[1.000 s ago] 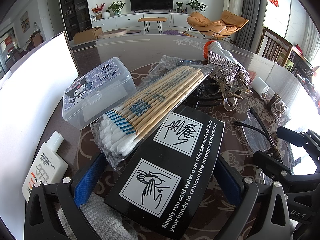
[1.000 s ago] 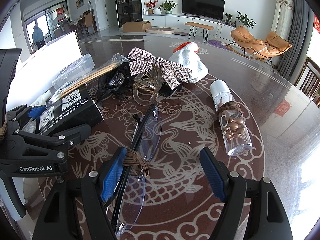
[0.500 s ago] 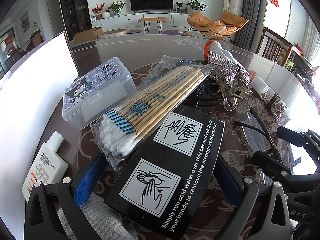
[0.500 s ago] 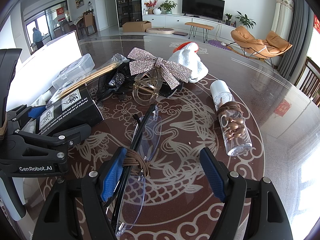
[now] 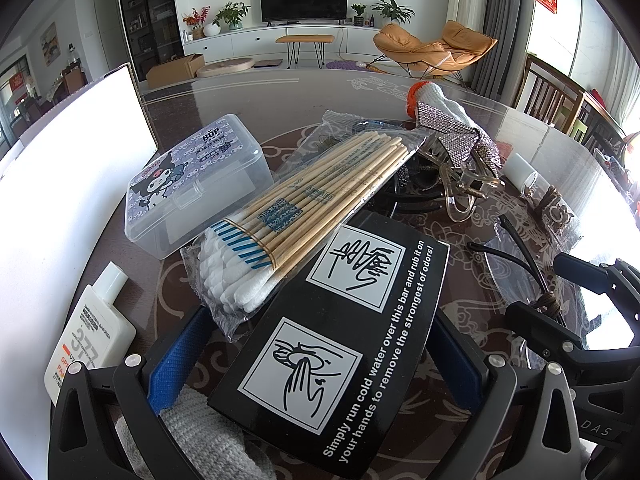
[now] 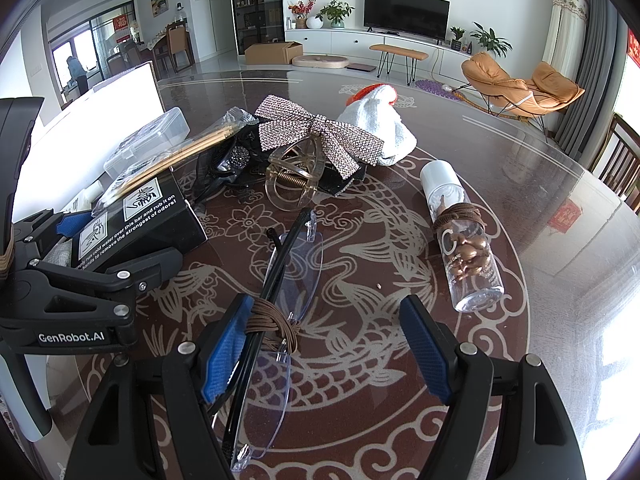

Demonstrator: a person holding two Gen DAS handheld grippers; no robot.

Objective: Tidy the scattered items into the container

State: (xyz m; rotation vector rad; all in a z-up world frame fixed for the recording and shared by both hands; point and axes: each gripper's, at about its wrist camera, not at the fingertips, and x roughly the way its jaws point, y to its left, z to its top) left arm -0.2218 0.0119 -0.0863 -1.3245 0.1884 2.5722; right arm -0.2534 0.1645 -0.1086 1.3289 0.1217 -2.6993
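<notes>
Black box [image 5: 344, 344]: white print reads "Simply run cold water over this bar and rub it on your hands to remove the strongest of odors!". Clear plastic case [image 5: 192, 188]: lid marked "BOP". White tube [image 5: 90, 334]: large "377", partial "SP", "UV". Left gripper [image 6: 76, 300] body: "GenRobot.AI". Other gripper's housing, left wrist view: "DAS", cut off.

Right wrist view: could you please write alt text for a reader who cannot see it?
The right gripper is open low over a dark patterned table, its left finger touching folded glasses wrapped in a brown hair tie. Beyond lie a clear bottle, a rhinestone bow clip and a black box between the left gripper's fingers.
</notes>
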